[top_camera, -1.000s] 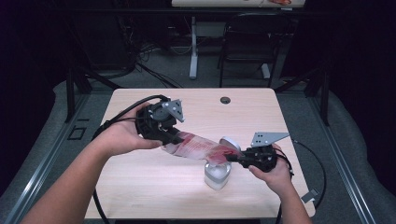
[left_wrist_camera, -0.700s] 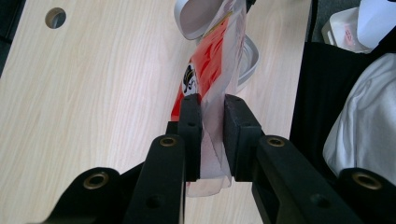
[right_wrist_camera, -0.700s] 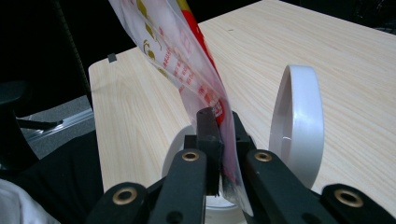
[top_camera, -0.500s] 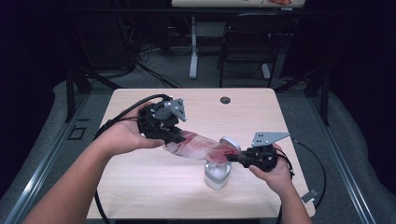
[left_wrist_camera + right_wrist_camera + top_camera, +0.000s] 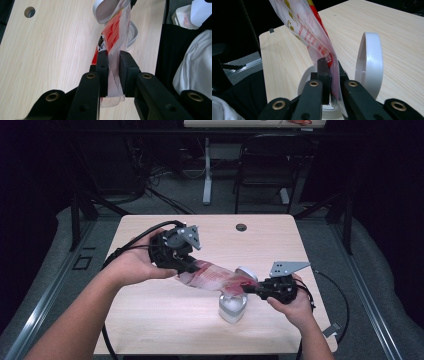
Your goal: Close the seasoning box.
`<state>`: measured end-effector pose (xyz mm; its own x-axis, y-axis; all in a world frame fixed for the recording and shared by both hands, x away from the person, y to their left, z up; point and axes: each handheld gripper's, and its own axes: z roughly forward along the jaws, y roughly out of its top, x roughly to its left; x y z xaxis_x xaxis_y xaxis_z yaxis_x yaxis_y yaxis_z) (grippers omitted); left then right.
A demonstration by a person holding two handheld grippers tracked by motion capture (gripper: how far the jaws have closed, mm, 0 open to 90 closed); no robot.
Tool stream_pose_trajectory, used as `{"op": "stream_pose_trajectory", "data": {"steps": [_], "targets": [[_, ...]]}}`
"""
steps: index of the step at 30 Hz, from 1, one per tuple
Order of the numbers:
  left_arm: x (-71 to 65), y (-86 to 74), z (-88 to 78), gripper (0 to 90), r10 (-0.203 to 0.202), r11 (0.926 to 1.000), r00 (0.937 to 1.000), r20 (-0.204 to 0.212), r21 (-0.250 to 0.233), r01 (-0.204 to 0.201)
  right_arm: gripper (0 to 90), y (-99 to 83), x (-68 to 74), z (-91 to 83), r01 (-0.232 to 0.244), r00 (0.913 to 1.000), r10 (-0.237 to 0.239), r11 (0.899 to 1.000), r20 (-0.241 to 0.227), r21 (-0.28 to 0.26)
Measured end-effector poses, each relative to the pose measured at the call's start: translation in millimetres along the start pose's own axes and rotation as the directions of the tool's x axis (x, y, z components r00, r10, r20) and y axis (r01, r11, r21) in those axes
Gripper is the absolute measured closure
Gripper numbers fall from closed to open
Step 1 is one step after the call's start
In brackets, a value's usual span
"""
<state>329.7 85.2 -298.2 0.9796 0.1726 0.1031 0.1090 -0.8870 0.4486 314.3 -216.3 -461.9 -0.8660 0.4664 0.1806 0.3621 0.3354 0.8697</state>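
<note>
Bag (image 5: 215, 276) of red-and-clear plastic is strung between the two grippers, up off the table (image 5: 150, 320), its lower end hanging right over the open white jar (image 5: 233, 307). Left gripper (image 5: 113, 62) has its jaws pinched on the sealed end of the bag, with the film squashed flat between the pads. Right gripper (image 5: 331, 67) is clamped tight on the other end, the plastic fanning up and away from its fingertips.

Looks like a pour into the jar, so my take: keep the right pinch low and just above the jar mouth, raise the left end so the contents slide downhill, and don't let either grip slacken or the whole thing flops. Hard to tell from here whether the low end is actually open.

Around it: white lid (image 5: 369, 62) stands on edge just beside the right gripper's fingers, close enough to get knocked over if that hand twists. Jar sits directly under those fingers, so pushing down could tip it. Cable hole (image 5: 241, 227) is well beyond both grippers, no bother. Black cable (image 5: 125, 251) loops behind the left hand (image 5: 131, 266), clear of the bag.
</note>
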Motion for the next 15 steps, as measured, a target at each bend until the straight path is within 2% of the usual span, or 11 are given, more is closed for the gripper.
{"op": "stream_pose_trajectory", "data": {"steps": [11,15], "targets": [[-0.1,0.2,-0.3,79.6,0.0,1.0,1.0,0.005,0.002,0.0,88.9,0.7,0.0,-0.7,0.008,1.0,-0.008,1.0,-0.001,0.01],[0.0,-0.1,-1.2,80.4,0.006,1.0,1.0,-0.005,-0.002,-0.006,89.0,2.1,1.7,-1.3,0.014,0.9999,-0.014,1.0,-0.002,0.017]]}}
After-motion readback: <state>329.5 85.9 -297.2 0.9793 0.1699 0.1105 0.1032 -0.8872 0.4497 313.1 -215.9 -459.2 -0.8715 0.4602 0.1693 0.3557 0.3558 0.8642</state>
